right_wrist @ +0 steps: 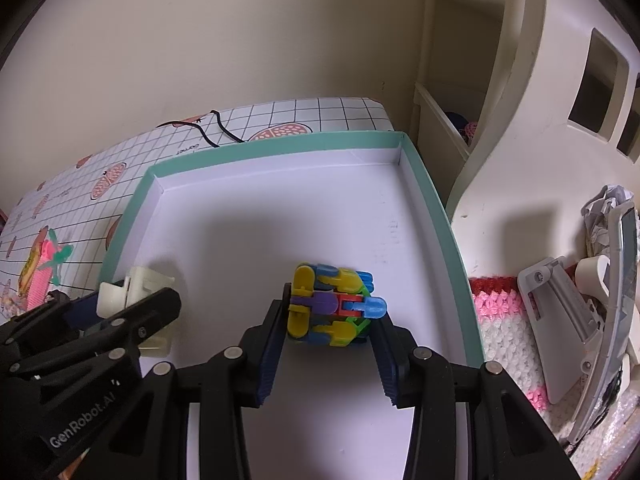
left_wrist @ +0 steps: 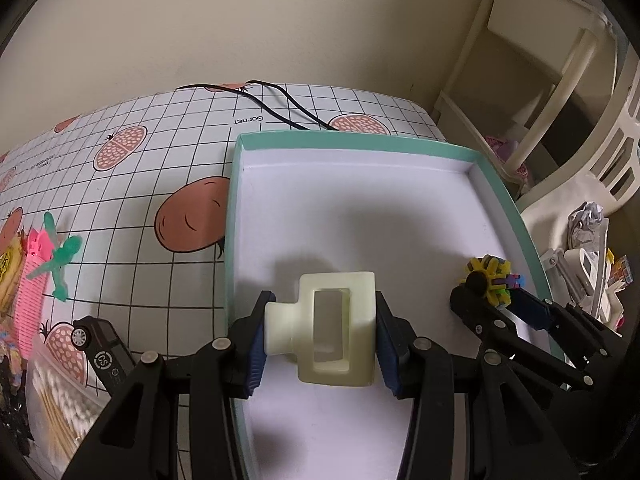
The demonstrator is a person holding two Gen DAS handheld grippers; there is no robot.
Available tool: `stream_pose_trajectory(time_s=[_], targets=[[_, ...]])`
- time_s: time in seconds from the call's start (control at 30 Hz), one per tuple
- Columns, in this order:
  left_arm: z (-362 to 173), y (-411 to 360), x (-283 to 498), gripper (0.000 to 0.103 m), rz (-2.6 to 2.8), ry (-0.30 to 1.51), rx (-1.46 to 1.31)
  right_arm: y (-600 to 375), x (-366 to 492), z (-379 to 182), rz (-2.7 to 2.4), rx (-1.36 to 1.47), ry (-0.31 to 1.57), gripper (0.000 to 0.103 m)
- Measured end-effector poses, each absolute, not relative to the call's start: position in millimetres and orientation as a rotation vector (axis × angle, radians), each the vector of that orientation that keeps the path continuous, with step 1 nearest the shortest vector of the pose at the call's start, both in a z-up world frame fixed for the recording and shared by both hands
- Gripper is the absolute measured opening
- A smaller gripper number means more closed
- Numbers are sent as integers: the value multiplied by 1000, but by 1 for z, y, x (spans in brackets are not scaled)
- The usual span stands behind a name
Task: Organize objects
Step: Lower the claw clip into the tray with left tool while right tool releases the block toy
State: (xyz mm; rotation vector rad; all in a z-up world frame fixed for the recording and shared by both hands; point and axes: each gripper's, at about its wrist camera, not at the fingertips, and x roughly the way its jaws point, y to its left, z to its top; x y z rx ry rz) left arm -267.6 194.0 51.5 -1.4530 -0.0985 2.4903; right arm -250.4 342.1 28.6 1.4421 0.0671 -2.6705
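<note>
A shallow box with a teal rim [left_wrist: 229, 240] and a white floor lies on the checked tablecloth. My left gripper [left_wrist: 322, 305] is shut on a cream plastic block [left_wrist: 336, 320] with a rectangular hole, held just over the box's near left floor. To its right, my right gripper [left_wrist: 496, 289] is shut on a multicoloured toy [left_wrist: 494, 276] of interlocked plastic pieces. In the right wrist view the multicoloured toy [right_wrist: 334, 306] sits between the right gripper's [right_wrist: 333, 314] fingers, low over the floor inside the box's rim [right_wrist: 436, 208]. The left gripper [right_wrist: 134, 300] and the cream block [right_wrist: 140, 284] show at the left.
Left of the box lie a black toy car [left_wrist: 100, 346], a green toy plane [left_wrist: 60, 258], a pink comb [left_wrist: 34, 284] and cotton swabs [left_wrist: 60, 400]. A black cable [left_wrist: 280, 104] runs behind the box. Cream shelving [right_wrist: 500, 128], crocheted cloth [right_wrist: 508, 340] and crumpled paper [right_wrist: 604, 208] crowd the right.
</note>
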Motion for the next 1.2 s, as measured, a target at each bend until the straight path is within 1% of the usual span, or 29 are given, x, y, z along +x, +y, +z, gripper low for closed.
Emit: stream_pose_trajectory(time_s=[0.47, 0.57, 0.77, 0.83, 0.9, 1.2], targets=[[55, 193, -269, 50, 2479, -125, -1464, 343, -250, 30, -2657, 1444, 50, 45], [57, 191, -268, 50, 2478, -141, -1464, 344, -249, 32, -2657, 1436, 36, 47], [65, 188, -270, 51, 2486, -161, -1459, 344, -248, 42, -2655, 1406, 17, 47], [70, 186, -269, 51, 2492, -172, -1445, 345, -248, 46, -2655, 1400, 6, 47], [75, 184, -269, 57, 2506, -175, -1430, 345, -247, 51, -2655, 1391, -6, 47], [86, 173, -269, 60, 2542, -207, -1410, 347, -245, 63, -2663, 1364, -32, 47]])
